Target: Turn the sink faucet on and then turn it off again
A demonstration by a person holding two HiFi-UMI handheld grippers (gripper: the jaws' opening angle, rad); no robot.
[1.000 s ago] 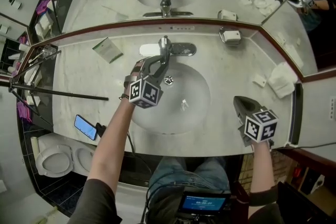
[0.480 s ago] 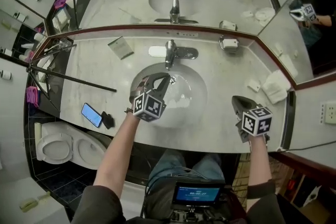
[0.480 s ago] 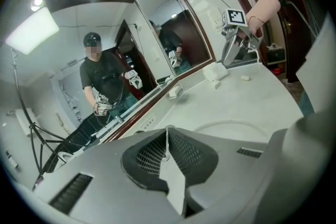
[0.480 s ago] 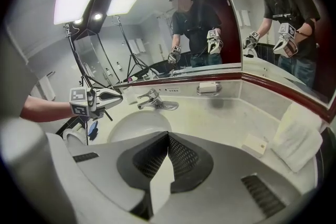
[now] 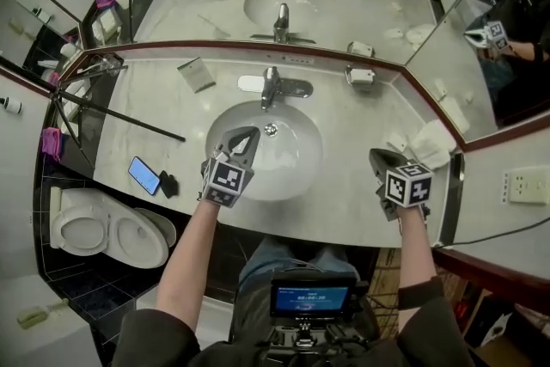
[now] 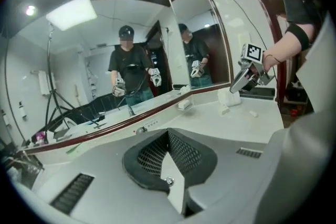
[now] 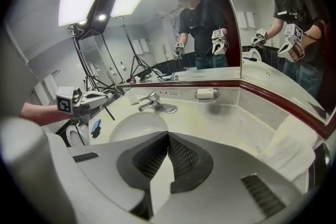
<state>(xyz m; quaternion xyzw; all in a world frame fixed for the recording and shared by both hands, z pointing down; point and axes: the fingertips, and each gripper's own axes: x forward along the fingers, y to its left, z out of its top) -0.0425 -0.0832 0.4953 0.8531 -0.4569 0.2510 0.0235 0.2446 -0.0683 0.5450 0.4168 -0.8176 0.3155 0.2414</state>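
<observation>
The chrome faucet [image 5: 271,87] stands behind the white basin [image 5: 296,176], its lever lying level; I see no water running. My left gripper [image 5: 243,139] hangs over the basin's near left part, well short of the faucet. Its jaws have just been closing and now meet with nothing between them [image 6: 168,135]. My right gripper [image 5: 383,160] hovers above the counter at the right, shut and empty [image 7: 168,136]. From the right gripper view the faucet [image 7: 153,102] shows beyond the basin, with the left gripper [image 7: 97,97] at far left.
A phone [image 5: 143,175] and a tripod leg [image 5: 120,116] lie on the counter's left. A soap dish [image 5: 361,76] sits behind, a folded towel [image 5: 432,142] at the right, a packet [image 5: 197,73] at back left. A toilet [image 5: 107,229] stands below left.
My left gripper has drawn back from the faucet toward the basin's front and its jaws have closed. The right gripper has barely shifted.
</observation>
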